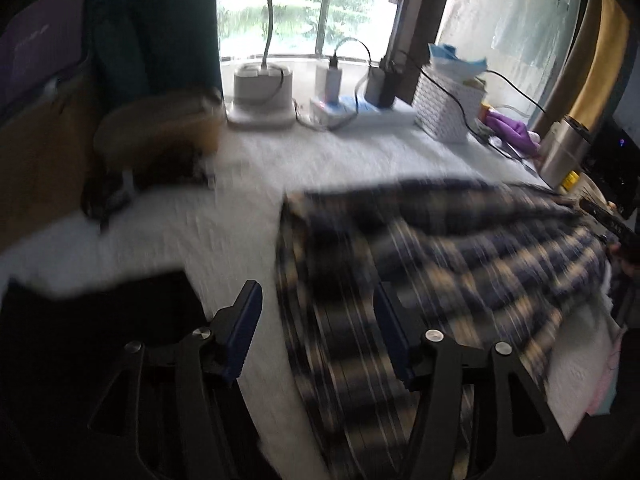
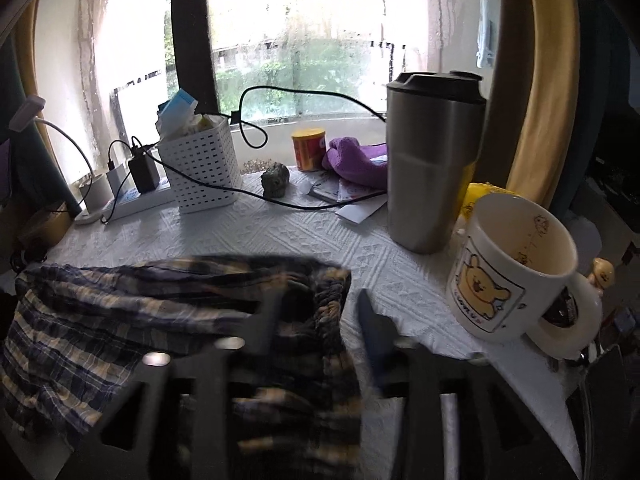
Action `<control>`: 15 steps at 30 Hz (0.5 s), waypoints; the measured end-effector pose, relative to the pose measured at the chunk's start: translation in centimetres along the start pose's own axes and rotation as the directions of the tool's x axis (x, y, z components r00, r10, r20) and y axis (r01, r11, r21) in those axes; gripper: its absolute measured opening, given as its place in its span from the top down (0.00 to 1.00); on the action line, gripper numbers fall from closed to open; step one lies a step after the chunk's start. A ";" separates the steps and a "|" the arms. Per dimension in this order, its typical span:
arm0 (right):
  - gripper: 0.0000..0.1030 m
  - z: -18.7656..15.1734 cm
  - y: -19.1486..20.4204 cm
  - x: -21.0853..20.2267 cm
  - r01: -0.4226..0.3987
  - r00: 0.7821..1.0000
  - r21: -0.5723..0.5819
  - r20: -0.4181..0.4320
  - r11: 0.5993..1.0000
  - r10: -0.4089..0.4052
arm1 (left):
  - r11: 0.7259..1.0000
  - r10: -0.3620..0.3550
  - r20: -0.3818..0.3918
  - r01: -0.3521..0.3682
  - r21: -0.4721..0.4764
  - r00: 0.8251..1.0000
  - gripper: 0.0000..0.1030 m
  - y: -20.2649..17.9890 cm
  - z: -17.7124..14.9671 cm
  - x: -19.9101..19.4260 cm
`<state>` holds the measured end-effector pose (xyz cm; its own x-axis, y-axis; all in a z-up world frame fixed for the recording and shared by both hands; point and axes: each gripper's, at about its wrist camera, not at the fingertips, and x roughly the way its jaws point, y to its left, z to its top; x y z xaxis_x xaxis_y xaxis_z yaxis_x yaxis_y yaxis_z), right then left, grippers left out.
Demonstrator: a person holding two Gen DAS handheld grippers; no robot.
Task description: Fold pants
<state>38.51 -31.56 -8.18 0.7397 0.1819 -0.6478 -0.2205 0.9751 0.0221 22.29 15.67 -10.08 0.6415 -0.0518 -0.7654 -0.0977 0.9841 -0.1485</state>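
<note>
The plaid pants (image 1: 460,248) lay folded on the white cloth-covered table (image 1: 248,168). The left gripper (image 1: 318,320) had its fingers apart, w/ pants fabric under and between them, not pinched. The right gripper (image 2: 316,320) fingers were also apart, astride the gathered waistband edge, no grip. A mug (image 2: 516,268) stood just right of the right fingers, a steel tumbler (image 2: 432,160) beyond it.

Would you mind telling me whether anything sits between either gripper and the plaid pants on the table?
Nothing visible does. The left gripper is open directly over the plaid pants, and the right gripper is open over their gathered waistband. The mug and steel tumbler stand off to the right, clear of the cloth.
</note>
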 end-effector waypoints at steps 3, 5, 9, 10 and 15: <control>0.31 -0.5 -0.4 -1.0 0.000 1.000 0.010 -0.010 1.000 0.000 | 0.999 -0.034 -0.025 0.034 -0.032 0.999 0.39 -0.4 -2.6 -1.0; 0.31 -1.1 -0.5 -1.5 0.004 1.000 0.014 -0.021 1.000 -0.003 | 0.998 -0.047 -0.035 0.045 -0.044 0.998 0.38 -0.8 -3.7 -1.6; 0.31 -2.5 -1.1 -2.4 -0.010 0.999 0.060 -0.048 0.998 0.013 | 0.996 -0.067 -0.057 0.063 -0.068 0.996 0.37 -1.4 -5.7 -2.3; 0.31 -2.9 -1.3 -2.6 -0.008 0.998 0.069 -0.055 0.998 0.012 | 0.996 -0.067 -0.064 0.062 -0.069 0.996 0.37 -1.7 -6.1 -2.3; 0.31 -4.9 -2.0 -2.7 -0.029 0.994 0.124 -0.102 0.992 0.042 | 0.995 -0.072 -0.100 0.065 -0.078 0.992 0.37 -2.3 -7.7 -2.1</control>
<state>33.82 -34.58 -10.15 0.6610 0.2091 -0.7206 -0.1619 0.9775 0.1351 15.28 12.21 -13.00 0.5676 -0.1394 -0.8114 -0.1153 0.9624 -0.2460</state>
